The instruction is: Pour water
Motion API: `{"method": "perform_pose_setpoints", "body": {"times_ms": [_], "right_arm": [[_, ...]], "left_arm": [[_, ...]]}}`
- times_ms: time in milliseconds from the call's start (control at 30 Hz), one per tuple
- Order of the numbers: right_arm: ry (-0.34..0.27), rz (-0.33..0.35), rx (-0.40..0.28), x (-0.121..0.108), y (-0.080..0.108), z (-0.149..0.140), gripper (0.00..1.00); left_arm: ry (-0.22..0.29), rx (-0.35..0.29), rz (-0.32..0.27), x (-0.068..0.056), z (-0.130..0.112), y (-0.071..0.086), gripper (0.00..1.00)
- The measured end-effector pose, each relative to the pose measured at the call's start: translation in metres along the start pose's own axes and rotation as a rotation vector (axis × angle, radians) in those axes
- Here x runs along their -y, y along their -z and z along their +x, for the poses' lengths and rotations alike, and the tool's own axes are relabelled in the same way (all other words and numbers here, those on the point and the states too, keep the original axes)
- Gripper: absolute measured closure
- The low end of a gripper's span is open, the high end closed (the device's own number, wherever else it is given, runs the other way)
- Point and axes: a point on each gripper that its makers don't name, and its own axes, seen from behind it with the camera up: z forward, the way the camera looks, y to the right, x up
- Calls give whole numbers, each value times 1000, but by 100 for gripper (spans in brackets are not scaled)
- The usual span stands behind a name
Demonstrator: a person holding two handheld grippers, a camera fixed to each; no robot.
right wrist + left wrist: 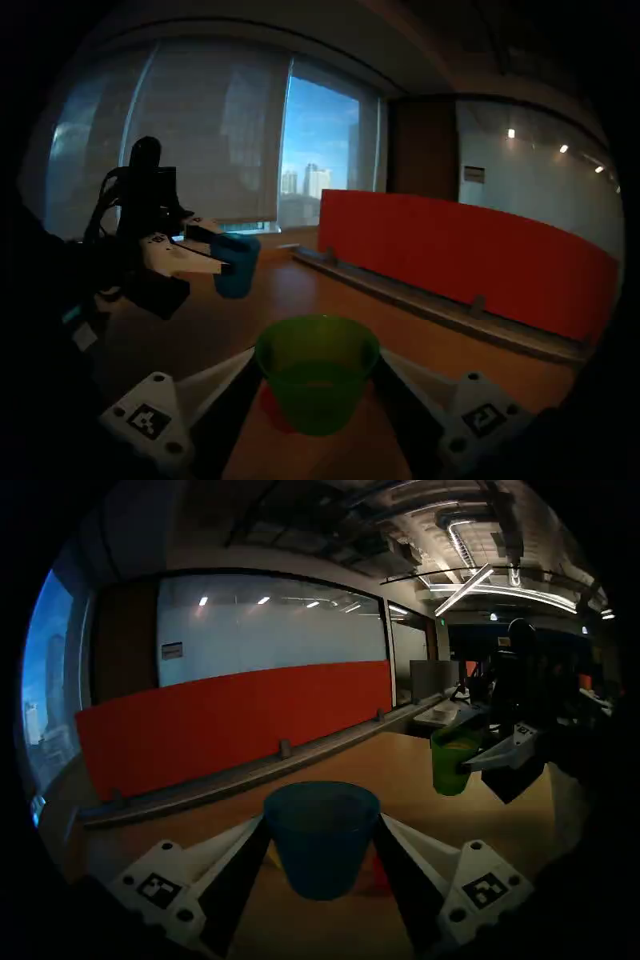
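— Who holds what?
— The left hand-held gripper point(322, 832) clamps the blue plastic cup point(322, 852), lower centre. The right hand-held gripper point(317, 364) clamps the green translucent plastic cup point(317, 400), upright.
— Contents?
— The green one seems to hold water (dim light); the blue one's inside is too dark to tell.
— Which way to pour?
— Toward mid-left of the right gripper view: the blue cup hangs there, well apart, over the wooden tabletop point(304, 300).

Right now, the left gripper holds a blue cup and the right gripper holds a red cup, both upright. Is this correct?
Not quite: the right gripper holds a green cup, not a red one, as the right gripper view shows. The left gripper does hold a blue cup, and both are upright.
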Motion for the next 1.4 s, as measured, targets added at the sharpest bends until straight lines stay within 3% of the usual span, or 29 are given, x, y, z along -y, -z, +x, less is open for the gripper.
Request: {"method": "perform_pose_setpoints", "body": {"times_ms": [467, 1400], "right_arm": [[14, 13, 111, -4, 2, -33, 9], [19, 92, 338, 1, -16, -108, 9]], "left_arm": [[-38, 140, -28, -10, -48, -11, 14], [-92, 387, -116, -23, -134, -25, 14]]}}
